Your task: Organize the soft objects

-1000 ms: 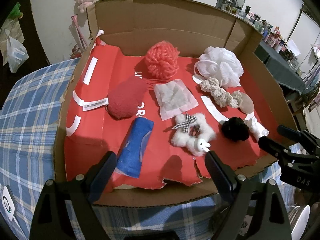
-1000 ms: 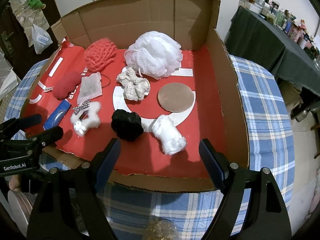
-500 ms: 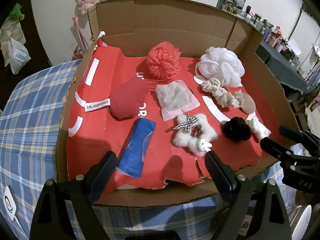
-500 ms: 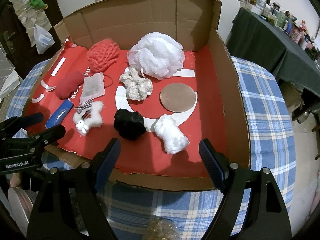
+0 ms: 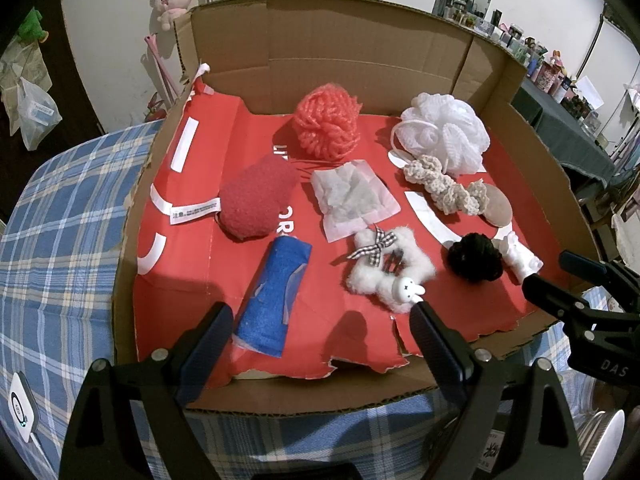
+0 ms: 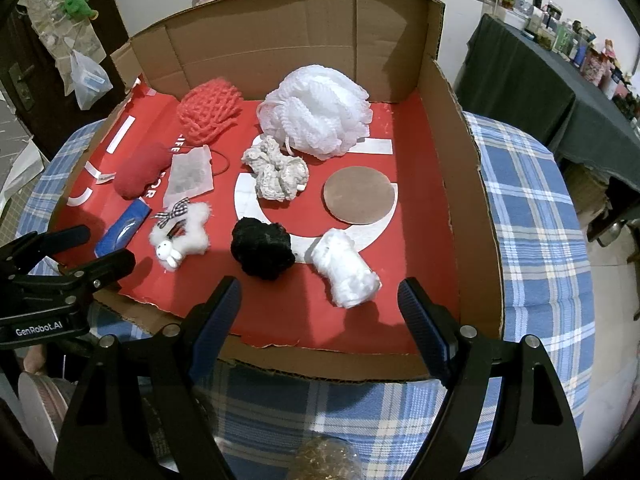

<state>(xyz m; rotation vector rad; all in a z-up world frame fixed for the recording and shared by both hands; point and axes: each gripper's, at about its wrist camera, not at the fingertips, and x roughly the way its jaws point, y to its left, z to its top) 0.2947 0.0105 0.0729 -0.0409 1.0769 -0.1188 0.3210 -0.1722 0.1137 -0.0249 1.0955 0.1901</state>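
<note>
An open cardboard box [image 5: 332, 60] with a red liner holds several soft things. In it lie a red sponge [image 5: 256, 200], a blue roll [image 5: 274, 296], a coral yarn ball [image 5: 326, 126], a white bath pouf [image 6: 316, 114], a beige scrunchie [image 6: 276, 172], a black scrunchie [image 6: 262, 254], a white fluffy roll [image 6: 346, 268] and a white plush bunny clip [image 5: 386, 272]. My left gripper [image 5: 320, 320] is open and empty at the box's front edge, near the blue roll. My right gripper [image 6: 320, 300] is open and empty at the front edge, before the black scrunchie and white roll.
The box stands on a blue plaid tablecloth [image 6: 532, 208]. A clear sachet [image 5: 352, 196] and a brown round pad [image 6: 360, 196] lie in the box. The box walls [image 6: 452, 160] rise at back and right. A dark-covered table [image 6: 520, 64] stands at the far right.
Both grippers have drawn slightly nearer the box's front edge. Nothing in the box has moved, and both stay open and empty.
</note>
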